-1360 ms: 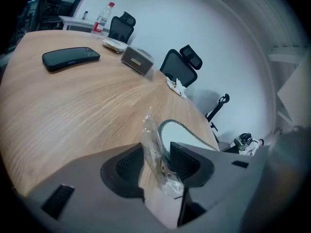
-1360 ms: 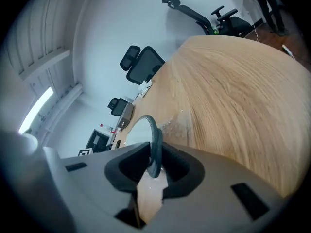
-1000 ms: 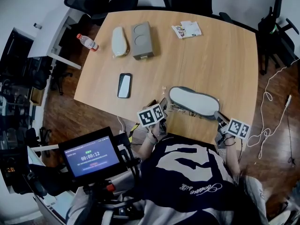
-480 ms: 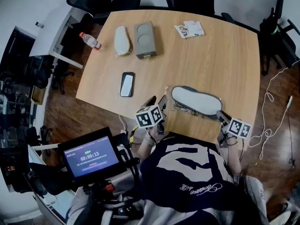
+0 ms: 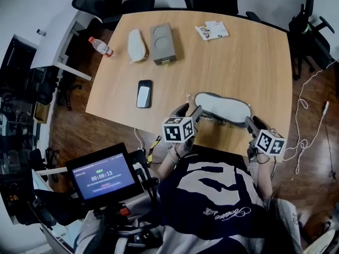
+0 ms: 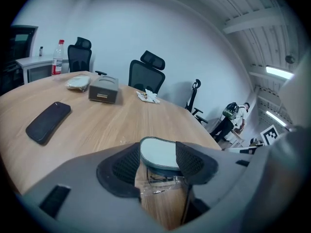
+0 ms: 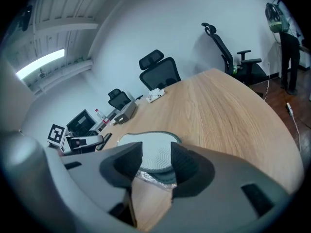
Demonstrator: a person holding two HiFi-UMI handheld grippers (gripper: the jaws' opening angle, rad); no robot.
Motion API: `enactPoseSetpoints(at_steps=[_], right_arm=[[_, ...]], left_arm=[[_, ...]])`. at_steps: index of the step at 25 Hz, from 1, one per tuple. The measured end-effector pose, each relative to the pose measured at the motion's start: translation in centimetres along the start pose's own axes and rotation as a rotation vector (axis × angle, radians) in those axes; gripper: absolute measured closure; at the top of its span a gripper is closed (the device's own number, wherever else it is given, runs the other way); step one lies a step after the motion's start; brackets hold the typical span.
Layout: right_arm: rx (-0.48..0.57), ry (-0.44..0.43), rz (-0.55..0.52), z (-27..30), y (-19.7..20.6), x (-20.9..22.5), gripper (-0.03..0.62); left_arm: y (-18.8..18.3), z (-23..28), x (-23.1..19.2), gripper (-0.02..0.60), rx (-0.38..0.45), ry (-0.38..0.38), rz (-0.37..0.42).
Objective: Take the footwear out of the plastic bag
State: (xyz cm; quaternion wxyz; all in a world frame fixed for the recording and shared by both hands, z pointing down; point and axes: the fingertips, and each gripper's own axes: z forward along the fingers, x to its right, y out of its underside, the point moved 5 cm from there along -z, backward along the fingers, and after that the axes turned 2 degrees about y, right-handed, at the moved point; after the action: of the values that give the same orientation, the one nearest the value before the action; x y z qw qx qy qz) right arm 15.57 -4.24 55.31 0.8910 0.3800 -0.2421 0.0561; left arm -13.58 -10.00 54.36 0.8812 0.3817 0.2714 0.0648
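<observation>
Jaws of left gripper (image 6: 158,152) closed on one end of shoe (image 5: 221,105); jaws of right gripper (image 7: 155,157) just opened wide, other end between them. Sole-up, plastic bag (image 6: 160,186) clinging, at lower-centre edge of bench (image 5: 238,57).

**Odds and ends around the wooden bench**

Black phone (image 5: 143,93) flat on the bench (image 5: 238,62), near its left edge. Farther off, grey box (image 5: 162,43) just beside a pale oval bundle (image 5: 136,45). Loose cards (image 5: 211,30) at the far corner. Red-capped bottle (image 5: 99,46) on a white side desk (image 5: 55,33).
</observation>
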Motion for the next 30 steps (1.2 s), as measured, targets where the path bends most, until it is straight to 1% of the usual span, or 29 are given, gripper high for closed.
enactPoseSetpoints(at_steps=[3, 6, 10, 12, 14, 15, 16, 17, 20, 22, 25, 28, 30], right_arm=[[0.062, -0.02, -0.001, -1.4, -0.8, -1.9, 0.425], [0.112, -0.053, 0.008, -2.4, -1.1, -3.8, 0.425], [0.121, -0.092, -0.003, -3.4, -0.3, -5.7, 0.437], [0.115, -0.111, -0.018, -3.7, 0.2, -6.5, 0.453], [0.109, -0.135, -0.03, -4.1, 0.9, -7.1, 0.454], [0.106, -0.148, -0.032, -4.4, 1.3, -7.4, 0.469], [0.102, -0.16, -0.031, -4.8, 1.8, -7.4, 0.482], [0.097, -0.17, -0.032, -5.4, 2.3, -7.4, 0.488], [0.073, -0.183, -0.046, -7.2, 3.7, -7.0, 0.5], [0.056, -0.172, -0.069, -7.4, 4.2, -7.1, 0.531], [0.034, -0.164, -0.119, -8.5, 5.5, -7.2, 0.531], [0.038, -0.181, -0.126, -12.9, 8.9, -6.3, 0.554], [0.044, -0.19, -0.126, -15.3, 10.8, -5.8, 0.554]], left_arm=[[0.4, -0.3, 1.2, 0.347, -0.015, 0.044, 0.014], [0.6, -0.4, 2.6, 0.347, -0.029, 0.07, 0.049], [1.4, -0.4, 5.0, 0.355, -0.047, 0.1, 0.074], [1.8, -0.6, 6.2, 0.414, -0.048, 0.112, 0.088], [2.5, -0.9, 7.4, 0.452, -0.055, 0.119, 0.11], [3.1, -1.1, 8.1, 0.479, -0.061, 0.118, 0.121], [3.7, -1.3, 8.8, 0.515, -0.066, 0.114, 0.131], [4.5, -1.6, 9.7, 0.575, -0.07, 0.11, 0.14], [6.5, -2.3, 12.0, 0.578, -0.08, 0.11, 0.15], [6.8, -2.5, 12.6, 0.578, -0.084, 0.103, 0.147], [8.1, -3.5, 13.9, 0.578, -0.084, 0.088, 0.14], [12.3, -6.0, 17.3, 0.578, -0.085, 0.071, 0.134], [14.8, -7.4, 19.1, 0.578, -0.089, 0.064, 0.127]])
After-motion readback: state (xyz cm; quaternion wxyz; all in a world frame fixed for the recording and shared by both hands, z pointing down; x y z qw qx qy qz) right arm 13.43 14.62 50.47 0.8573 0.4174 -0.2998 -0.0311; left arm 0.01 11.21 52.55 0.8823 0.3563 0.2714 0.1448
